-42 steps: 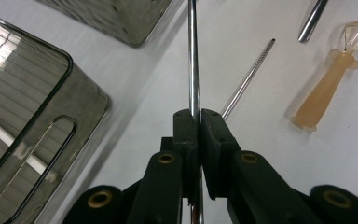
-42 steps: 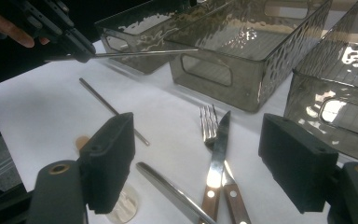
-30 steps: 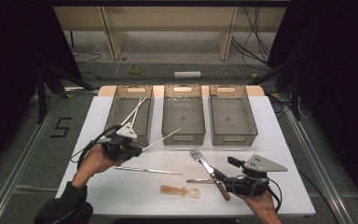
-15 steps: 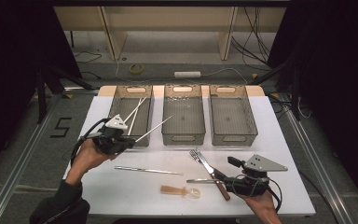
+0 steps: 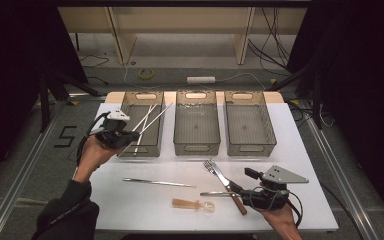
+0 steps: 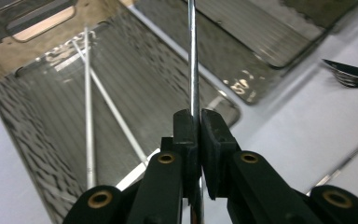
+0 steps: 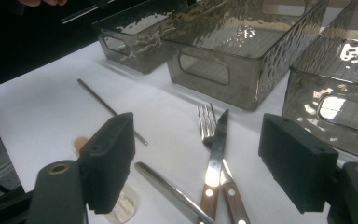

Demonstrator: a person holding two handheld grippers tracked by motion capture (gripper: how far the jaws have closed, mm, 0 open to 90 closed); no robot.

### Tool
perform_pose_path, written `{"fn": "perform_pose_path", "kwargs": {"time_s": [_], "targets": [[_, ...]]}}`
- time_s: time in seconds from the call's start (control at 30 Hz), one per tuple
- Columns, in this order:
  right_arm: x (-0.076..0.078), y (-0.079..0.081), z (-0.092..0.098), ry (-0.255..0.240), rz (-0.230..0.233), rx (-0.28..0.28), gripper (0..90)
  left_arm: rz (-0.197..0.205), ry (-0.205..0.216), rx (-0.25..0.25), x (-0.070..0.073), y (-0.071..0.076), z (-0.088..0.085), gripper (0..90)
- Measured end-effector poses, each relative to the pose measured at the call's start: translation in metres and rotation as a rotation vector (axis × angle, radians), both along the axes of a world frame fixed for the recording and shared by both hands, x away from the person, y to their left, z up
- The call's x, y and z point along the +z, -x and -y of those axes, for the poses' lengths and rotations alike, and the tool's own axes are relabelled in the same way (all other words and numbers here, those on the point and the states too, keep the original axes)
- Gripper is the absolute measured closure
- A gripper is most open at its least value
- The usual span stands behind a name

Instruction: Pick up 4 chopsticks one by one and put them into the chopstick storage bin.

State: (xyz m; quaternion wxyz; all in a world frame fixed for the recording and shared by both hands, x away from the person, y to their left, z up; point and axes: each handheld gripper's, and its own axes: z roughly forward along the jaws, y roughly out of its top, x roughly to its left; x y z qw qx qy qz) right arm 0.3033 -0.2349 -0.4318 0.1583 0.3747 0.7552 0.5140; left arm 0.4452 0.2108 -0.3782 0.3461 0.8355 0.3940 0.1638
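Note:
My left gripper [image 5: 122,136] is shut on a thin metal chopstick [image 5: 152,116] and holds it at the front left of the left bin [image 5: 128,148]. The stick slants up and right over that bin. In the left gripper view the jaws [image 6: 198,126] pinch the chopstick [image 6: 193,65], and two more chopsticks [image 6: 88,107] lie on the bin floor below. My right gripper [image 5: 244,184] rests at the front right of the table, open. In the right gripper view its jaws [image 7: 205,163] stand wide around a fork [image 7: 206,122] and a wooden-handled knife [image 7: 216,144] without touching them.
Two more smoky plastic bins, the middle one [image 5: 196,146] and the right one [image 5: 250,147], stand in the back row. One chopstick [image 5: 160,183], a translucent plastic spoon [image 5: 192,204] and a plain table knife [image 5: 215,194] lie on the white table [image 5: 145,210] in front.
My left gripper has carried the chopstick left and away from me, toward the left bin's front left corner, and slightly upward. The right hand has stayed where it was.

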Motion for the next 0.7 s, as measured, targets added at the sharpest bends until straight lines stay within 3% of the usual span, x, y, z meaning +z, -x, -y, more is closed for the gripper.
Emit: {"fn": "perform_pose_path", "kwargs": {"time_s": [0.2,0.43,0.7], "targets": [[0.0,0.0,0.001,-0.002,0.0,0.003,28.0,0.005,0.028,0.056,-0.003,-0.015,-0.008,84.6],[0.0,0.0,0.0,-0.003,-0.002,0.003,28.0,0.022,0.025,0.115,-0.004,-0.034,-0.012,84.7],[0.0,0.0,0.0,-0.007,-0.002,0.009,28.0,0.01,0.013,0.156,-0.011,-0.053,-0.017,84.6]]}}
